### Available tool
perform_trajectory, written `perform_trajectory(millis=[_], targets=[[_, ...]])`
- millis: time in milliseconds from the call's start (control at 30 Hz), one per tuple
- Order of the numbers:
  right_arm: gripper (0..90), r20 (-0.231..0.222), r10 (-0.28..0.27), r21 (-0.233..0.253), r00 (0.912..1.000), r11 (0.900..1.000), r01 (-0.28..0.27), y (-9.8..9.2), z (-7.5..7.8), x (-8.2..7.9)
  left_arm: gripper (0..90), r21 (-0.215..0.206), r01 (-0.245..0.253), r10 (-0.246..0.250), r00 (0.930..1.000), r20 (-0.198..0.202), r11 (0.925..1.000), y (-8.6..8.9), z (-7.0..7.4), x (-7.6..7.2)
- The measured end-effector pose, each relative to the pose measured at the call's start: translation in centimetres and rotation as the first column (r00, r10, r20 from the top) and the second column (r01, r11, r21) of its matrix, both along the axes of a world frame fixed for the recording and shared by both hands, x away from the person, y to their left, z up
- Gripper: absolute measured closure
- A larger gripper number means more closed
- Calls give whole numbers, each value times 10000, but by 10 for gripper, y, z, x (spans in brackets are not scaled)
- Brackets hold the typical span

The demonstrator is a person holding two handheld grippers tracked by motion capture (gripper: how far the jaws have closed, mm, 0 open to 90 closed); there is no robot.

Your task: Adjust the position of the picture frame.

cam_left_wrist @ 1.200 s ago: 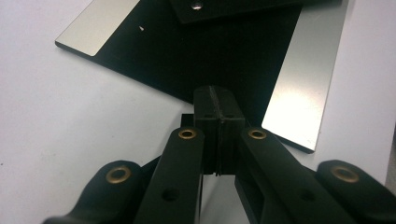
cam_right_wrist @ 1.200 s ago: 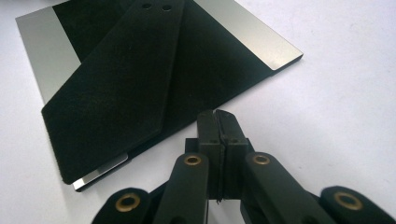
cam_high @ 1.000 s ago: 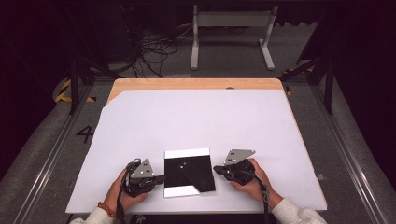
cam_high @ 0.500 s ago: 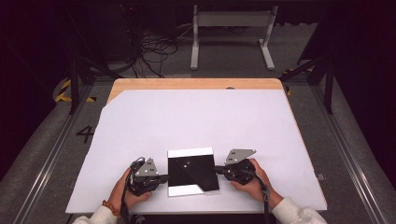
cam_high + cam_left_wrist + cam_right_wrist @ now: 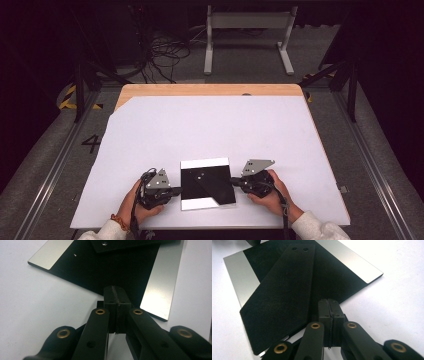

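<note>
Between the two grippers, near the person's edge of the white table sheet (image 5: 210,125), lies a flat square board (image 5: 207,183), black in the middle with a silver strip along two opposite sides. A black felt-like strip (image 5: 282,295) with two small holes rests slantwise on top of it. The left gripper (image 5: 172,190) sits just beside the board's left edge, its jaws pressed together with nothing between them, tips at the rim of the board. The right gripper (image 5: 235,182) meets the opposite edge the same way, jaws closed and empty, tips against the dark rim. Ahead of both grippers the white sheet stretches wide and bare to the wooden far edge (image 5: 210,90); behind them only a narrow margin remains.
</note>
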State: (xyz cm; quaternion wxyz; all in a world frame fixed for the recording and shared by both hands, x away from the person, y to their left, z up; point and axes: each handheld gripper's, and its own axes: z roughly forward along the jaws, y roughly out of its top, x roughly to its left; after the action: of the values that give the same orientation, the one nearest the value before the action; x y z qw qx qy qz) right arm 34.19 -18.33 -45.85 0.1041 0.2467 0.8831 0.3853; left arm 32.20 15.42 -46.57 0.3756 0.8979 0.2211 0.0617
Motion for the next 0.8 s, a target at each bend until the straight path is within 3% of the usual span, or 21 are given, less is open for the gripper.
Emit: perform_trajectory(millis=[800], targets=[[900,7,-208,-13,9998,9998,208,-5,0,3,897,-59,37,-37,10000,11,10000,-8,0,3]])
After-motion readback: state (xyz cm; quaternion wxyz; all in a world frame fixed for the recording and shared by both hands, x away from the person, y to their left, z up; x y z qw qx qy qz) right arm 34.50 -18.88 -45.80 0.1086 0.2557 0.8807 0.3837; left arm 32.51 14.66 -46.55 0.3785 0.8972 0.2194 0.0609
